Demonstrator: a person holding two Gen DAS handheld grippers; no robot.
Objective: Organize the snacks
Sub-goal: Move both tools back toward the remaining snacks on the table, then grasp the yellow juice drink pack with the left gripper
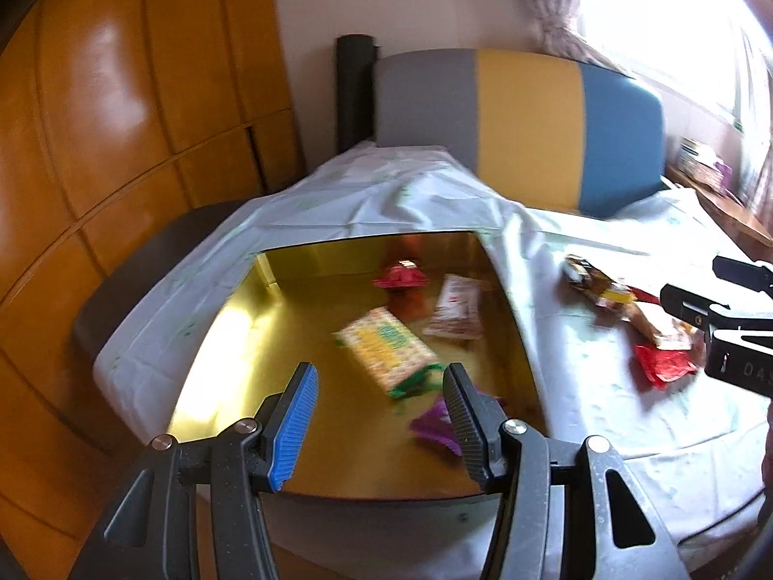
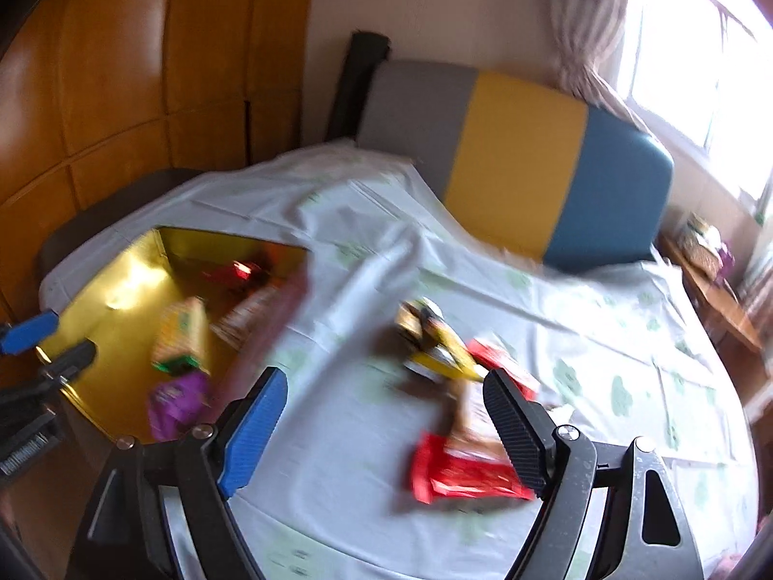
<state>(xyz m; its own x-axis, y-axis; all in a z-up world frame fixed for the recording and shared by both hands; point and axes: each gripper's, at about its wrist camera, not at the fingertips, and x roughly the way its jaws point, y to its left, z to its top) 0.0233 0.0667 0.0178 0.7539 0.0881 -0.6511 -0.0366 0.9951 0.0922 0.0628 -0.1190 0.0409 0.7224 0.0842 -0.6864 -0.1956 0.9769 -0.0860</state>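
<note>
Both the left gripper (image 1: 379,386) and the right gripper (image 2: 391,398) hang with jaws spread and empty, the blurred snacks (image 2: 454,362) lying mid-frame on the tablecloth (image 2: 338,435), others in the gold box (image 1: 227,338) at left, labels unreadable.

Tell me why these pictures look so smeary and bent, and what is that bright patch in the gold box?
Left wrist view: fisheye bends the cabinet; window blown out white; glare on the gold box floor.
Right wrist view: motion blur smears the snack wrappers on the tablecloth; the same glare.
</note>
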